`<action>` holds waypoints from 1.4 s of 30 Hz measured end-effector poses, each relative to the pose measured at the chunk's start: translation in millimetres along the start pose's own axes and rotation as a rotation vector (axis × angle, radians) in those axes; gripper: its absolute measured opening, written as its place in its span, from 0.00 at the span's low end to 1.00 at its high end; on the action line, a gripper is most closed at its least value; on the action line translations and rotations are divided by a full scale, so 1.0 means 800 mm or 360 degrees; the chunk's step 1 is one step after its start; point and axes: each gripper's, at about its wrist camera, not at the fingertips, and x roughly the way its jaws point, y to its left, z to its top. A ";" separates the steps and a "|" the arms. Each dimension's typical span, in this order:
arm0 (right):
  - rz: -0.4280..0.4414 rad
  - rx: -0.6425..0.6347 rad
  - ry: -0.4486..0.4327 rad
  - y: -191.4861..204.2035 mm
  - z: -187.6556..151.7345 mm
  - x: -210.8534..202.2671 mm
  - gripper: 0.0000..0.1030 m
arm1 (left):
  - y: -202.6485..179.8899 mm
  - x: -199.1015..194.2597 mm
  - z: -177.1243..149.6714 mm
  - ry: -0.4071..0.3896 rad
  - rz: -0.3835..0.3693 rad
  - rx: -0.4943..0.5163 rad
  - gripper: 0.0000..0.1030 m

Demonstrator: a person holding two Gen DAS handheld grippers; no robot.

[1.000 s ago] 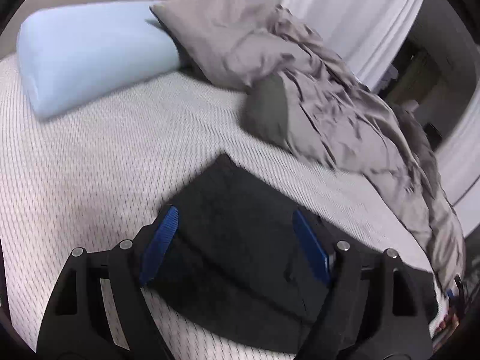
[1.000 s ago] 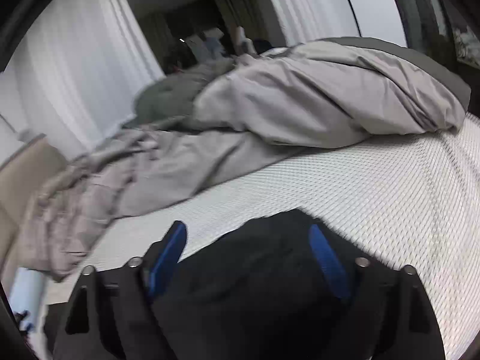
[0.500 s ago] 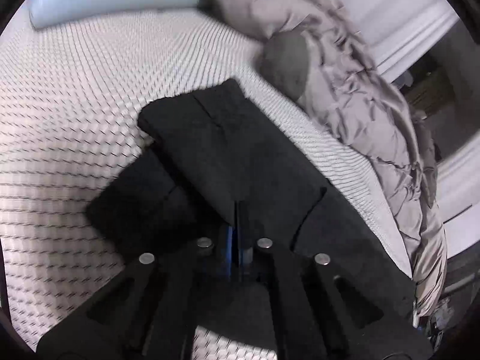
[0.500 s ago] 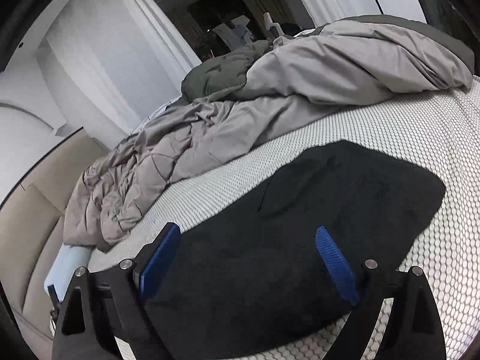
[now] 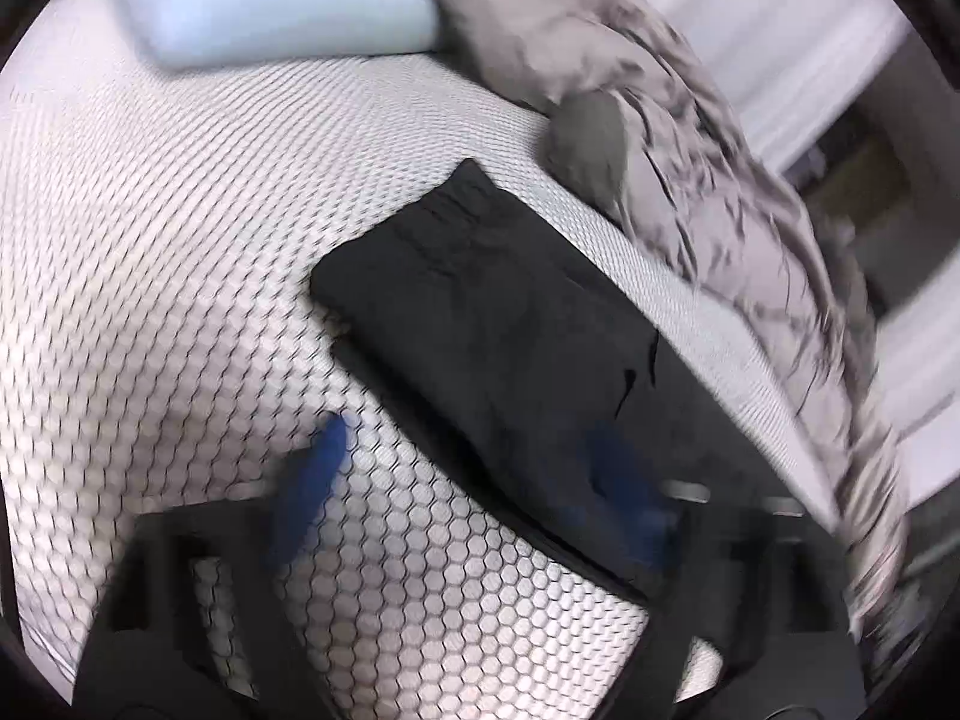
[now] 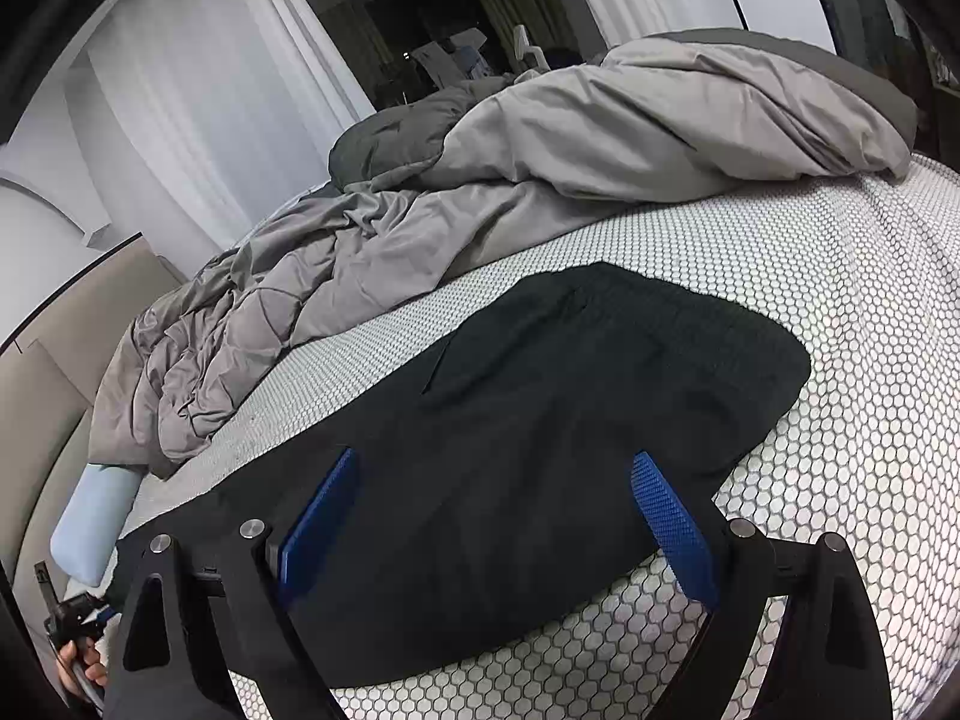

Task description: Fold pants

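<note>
The black pants (image 5: 510,336) lie folded into a long flat strip on the honeycomb-patterned mattress (image 5: 180,300). My left gripper (image 5: 468,480) hovers over their near edge, blurred, with its jaws opening. One blue pad is above the mattress and the other above the fabric, and neither presses on anything. In the right wrist view the pants (image 6: 600,390) spread out ahead with the waistband at the far end. My right gripper (image 6: 498,510) stands open just above the cloth, which runs under its two pads without being pinched.
A rumpled grey duvet (image 6: 540,180) is heaped along the far side of the bed. A light blue pillow (image 5: 270,0) lies by the beige headboard (image 6: 48,372). White curtains (image 6: 180,90) hang behind. A hand (image 6: 78,666) holding the other gripper shows at the right view's lower left.
Half a second ago my left gripper was shut on a fold of the pants. It has since opened and let go, and the pants lie flat. The right gripper stayed open.
</note>
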 end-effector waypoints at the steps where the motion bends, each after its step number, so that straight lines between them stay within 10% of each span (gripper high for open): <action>1: -0.0001 -0.0013 -0.0005 0.003 0.000 -0.001 0.90 | 0.006 0.002 -0.001 0.0031 -0.0061 -0.0035 0.79; 5: -0.0008 -0.0023 -0.0016 0.007 0.000 0.000 0.90 | 0.008 0.030 -0.005 0.0165 -0.0135 -0.0023 0.63; 11: -0.0016 0.0023 -0.0022 -0.002 0.001 -0.001 0.90 | 0.011 0.053 0.015 0.0077 -0.0115 -0.0132 0.03; 18: -0.0239 0.0213 -0.0019 -0.066 0.010 -0.025 0.91 | 0.015 0.028 0.039 -0.0105 0.0051 -0.0008 0.02; 24: 0.0109 0.0758 0.0155 -0.142 -0.005 0.031 0.89 | 0.032 0.041 0.043 -0.0047 0.0053 -0.0061 0.02; 29: 0.0107 0.0805 0.0103 -0.151 0.004 0.064 0.22 | 0.024 0.036 0.045 -0.0058 0.0033 -0.0033 0.02; 32: 0.0113 0.0745 -0.0047 -0.145 0.008 0.024 0.08 | 0.023 0.015 0.042 -0.0073 -0.0022 -0.0010 0.02; 38: 0.0019 0.0639 -0.0128 -0.155 -0.022 -0.076 0.08 | 0.010 -0.005 0.016 -0.0023 0.0027 0.0163 0.03; 42: -0.0157 0.0547 0.0067 -0.162 -0.052 -0.067 0.18 | 0.014 0.007 0.008 0.0074 0.0141 0.0168 0.10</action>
